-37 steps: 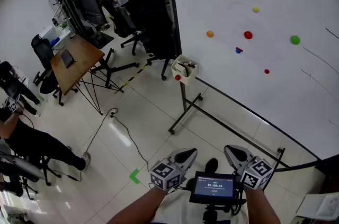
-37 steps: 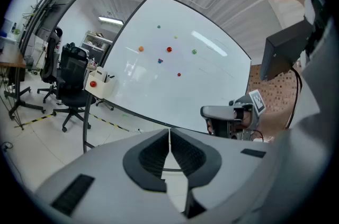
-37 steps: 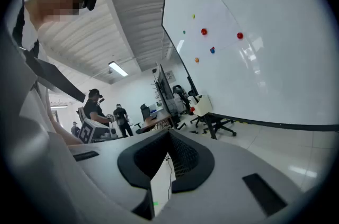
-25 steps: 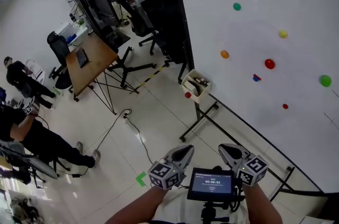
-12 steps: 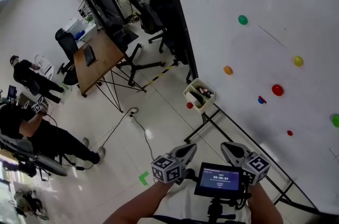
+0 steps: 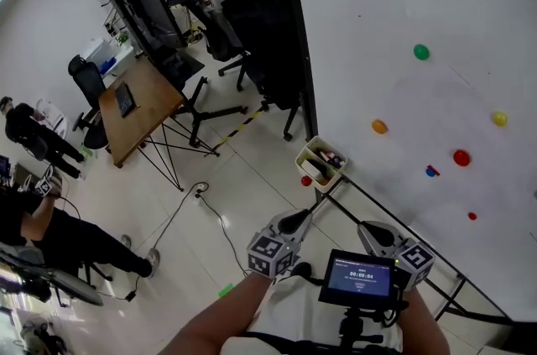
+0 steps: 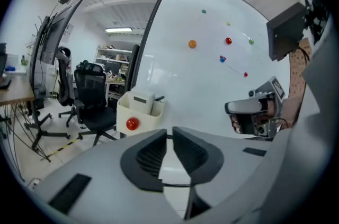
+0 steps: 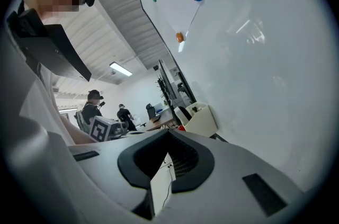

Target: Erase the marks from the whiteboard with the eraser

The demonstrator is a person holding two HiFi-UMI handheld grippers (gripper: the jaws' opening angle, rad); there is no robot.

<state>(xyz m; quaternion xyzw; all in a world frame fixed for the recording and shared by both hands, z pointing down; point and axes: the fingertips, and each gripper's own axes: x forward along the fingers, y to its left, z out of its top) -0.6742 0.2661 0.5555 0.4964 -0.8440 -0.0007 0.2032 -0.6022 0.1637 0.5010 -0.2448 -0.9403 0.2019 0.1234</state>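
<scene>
The whiteboard fills the right of the head view, with coloured magnets such as a green one and a red one. A pale bin hangs at its lower left corner with markers inside. In the left gripper view a pale block stands in this bin; I cannot tell whether it is the eraser. My left gripper points at the bin; its jaws have just been opening a hair, with nothing between them. My right gripper is shut and empty beside the board.
A small screen sits between my hands. The board's black stand legs run along the floor ahead. A wooden desk, office chairs, a floor cable and people are off to the left.
The view has drifted left along the board, so the marks at its right edge have left the picture. The bin now lies closer in front of both grippers.
</scene>
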